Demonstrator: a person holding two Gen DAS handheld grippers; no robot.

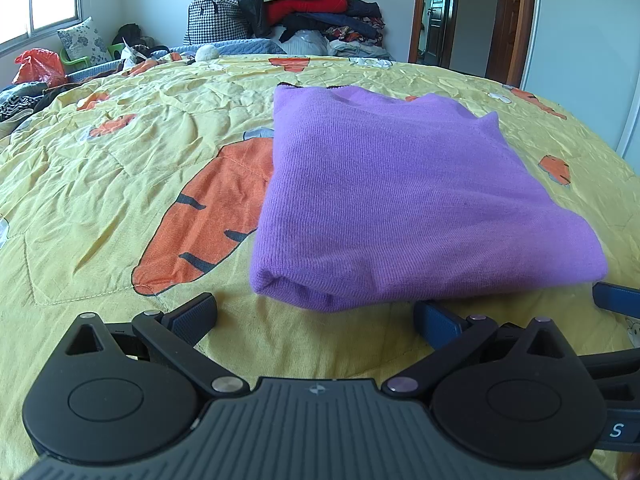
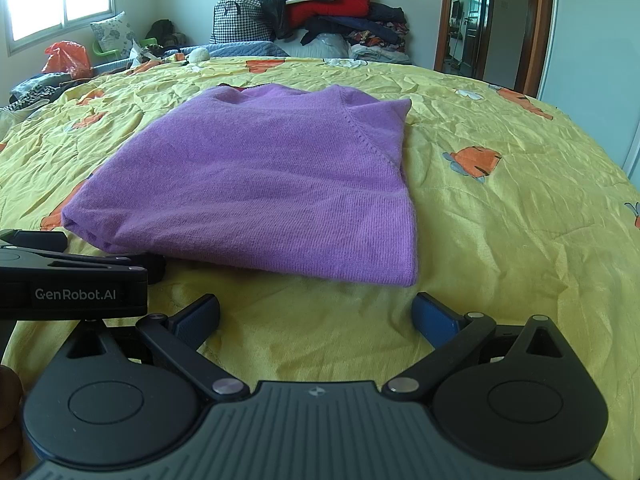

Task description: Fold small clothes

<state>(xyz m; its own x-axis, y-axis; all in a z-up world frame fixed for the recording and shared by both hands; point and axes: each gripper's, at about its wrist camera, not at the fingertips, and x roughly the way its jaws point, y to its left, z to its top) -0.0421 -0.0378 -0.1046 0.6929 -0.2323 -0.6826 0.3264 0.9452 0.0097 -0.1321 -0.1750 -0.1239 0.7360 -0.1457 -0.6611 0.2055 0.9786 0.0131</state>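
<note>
In the left wrist view, the purple sweater [image 1: 400, 200] is seen lying folded into a thick rectangular bundle on the yellow quilt [image 1: 100, 208], slightly right of centre, its rounded fold edge turned toward the near side. The left gripper [image 1: 316, 314] is held low just short of that edge, its fingers spread wide and empty, probably so that the bundle can be left undisturbed. The knit is fine-ribbed and soft, with a faintly fuzzy surface. The quilt is crinkled, stitched cotton printed with orange carrots. At the right edge a dark finger of the right gripper [image 1: 616, 298] is seen close beside the sweater.

In the right wrist view, the sweater [image 2: 256, 192] is shown left of centre, its layered edges stacked at the near left corner and a raglan seam running across the top. The right gripper [image 2: 316, 312] is kept near the bundle's near edge, its fingers apart and holding nothing. The left gripper's body [image 2: 72, 280] is seen at the near left. A heap of clothes [image 2: 320, 8] is piled at the far end.
</note>
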